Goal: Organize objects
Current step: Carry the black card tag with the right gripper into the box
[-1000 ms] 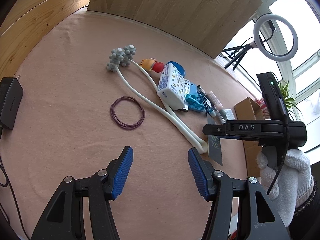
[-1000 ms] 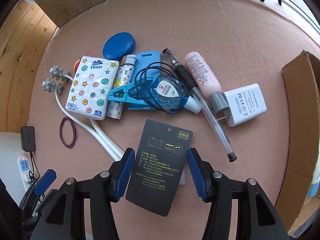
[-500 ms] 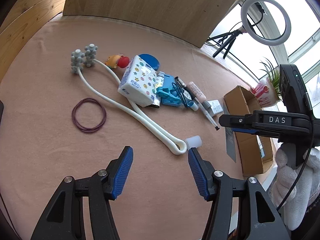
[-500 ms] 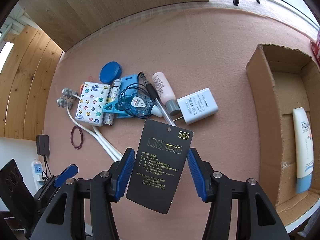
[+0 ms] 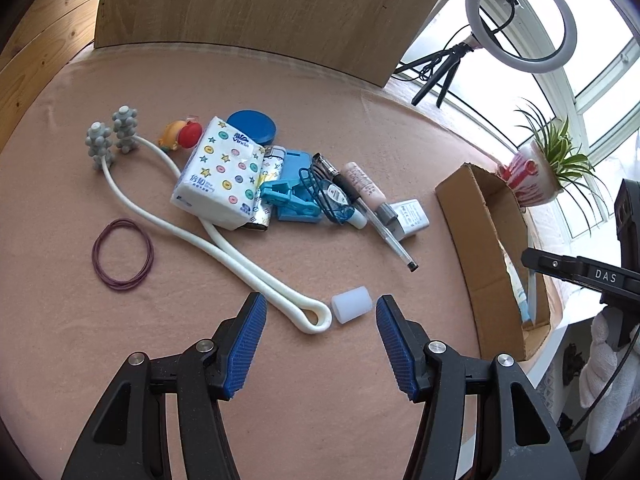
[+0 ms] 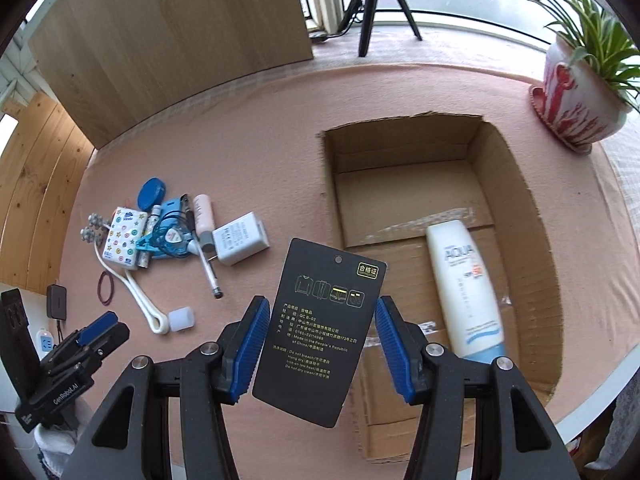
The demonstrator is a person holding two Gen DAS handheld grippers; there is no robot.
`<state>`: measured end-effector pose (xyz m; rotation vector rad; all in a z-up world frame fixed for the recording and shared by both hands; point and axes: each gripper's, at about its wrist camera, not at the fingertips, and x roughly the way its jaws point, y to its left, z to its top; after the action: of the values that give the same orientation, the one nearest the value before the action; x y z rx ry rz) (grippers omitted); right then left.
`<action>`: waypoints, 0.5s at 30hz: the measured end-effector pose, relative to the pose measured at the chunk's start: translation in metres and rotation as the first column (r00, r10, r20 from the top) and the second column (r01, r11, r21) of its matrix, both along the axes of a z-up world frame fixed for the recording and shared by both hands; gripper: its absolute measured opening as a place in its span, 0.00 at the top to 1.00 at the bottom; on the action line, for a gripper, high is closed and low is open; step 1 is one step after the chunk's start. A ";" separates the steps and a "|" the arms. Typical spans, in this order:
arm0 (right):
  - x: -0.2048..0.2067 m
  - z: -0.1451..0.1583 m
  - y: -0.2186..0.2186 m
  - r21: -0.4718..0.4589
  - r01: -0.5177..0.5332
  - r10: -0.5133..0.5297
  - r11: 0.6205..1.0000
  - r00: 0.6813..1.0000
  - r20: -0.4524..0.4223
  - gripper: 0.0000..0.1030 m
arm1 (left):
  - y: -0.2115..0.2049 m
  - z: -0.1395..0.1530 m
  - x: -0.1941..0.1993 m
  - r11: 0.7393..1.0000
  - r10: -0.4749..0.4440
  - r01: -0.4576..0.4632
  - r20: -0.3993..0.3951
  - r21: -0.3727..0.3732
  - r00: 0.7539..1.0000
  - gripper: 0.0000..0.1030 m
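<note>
My right gripper (image 6: 318,336) is shut on a black clothing tag (image 6: 320,328) and holds it in the air at the left rim of an open cardboard box (image 6: 532,216). A white sunscreen tube (image 6: 466,292) lies in the box. My left gripper (image 5: 318,342) is open and empty just above the pink table, near a small white cap (image 5: 351,305) and the loop of a white neck massager (image 5: 224,242). A pile lies beyond: tissue pack (image 5: 222,172), blue clip (image 5: 290,200), pen (image 5: 372,216), pink tube (image 5: 364,184), white charger (image 5: 412,216).
A purple hair band (image 5: 122,256) lies left of the massager. A potted plant (image 6: 576,88) stands at the box's far right. A ring light on a tripod (image 5: 520,20) stands at the back. A wooden panel (image 5: 260,8) backs the table. The table edge runs right of the box.
My right gripper has lifted the black tag off the table and carried it right, to the box. My left gripper has swung right, so the white cap and the pile are now in front.
</note>
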<state>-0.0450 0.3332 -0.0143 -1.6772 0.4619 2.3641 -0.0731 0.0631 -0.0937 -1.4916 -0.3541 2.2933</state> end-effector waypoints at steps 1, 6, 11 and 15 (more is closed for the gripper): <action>0.004 0.001 0.008 0.010 0.010 -0.010 1.000 1.000 -0.001 0.51 | 0.002 0.000 -0.002 1.000 0.000 0.000 -0.001 -0.007 1.000 0.41; 0.017 -0.002 0.032 0.075 0.040 -0.040 0.996 0.999 0.000 0.51 | 0.014 -0.001 -0.017 0.999 -0.001 0.001 -0.006 -0.036 1.000 0.41; 0.022 -0.006 0.044 0.100 0.031 -0.030 0.995 1.000 -0.009 0.50 | 0.023 0.000 -0.036 0.998 0.005 -0.006 -0.020 -0.067 1.000 0.41; 0.021 -0.006 0.053 0.116 0.034 -0.033 0.993 0.999 -0.012 0.45 | 0.031 0.003 -0.053 0.995 -0.001 -0.002 -0.031 -0.099 1.000 0.41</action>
<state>-0.0239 0.3865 -0.0201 -1.5952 0.3442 2.3283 -0.1257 0.0937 -0.0907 -1.5007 -0.2353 2.3629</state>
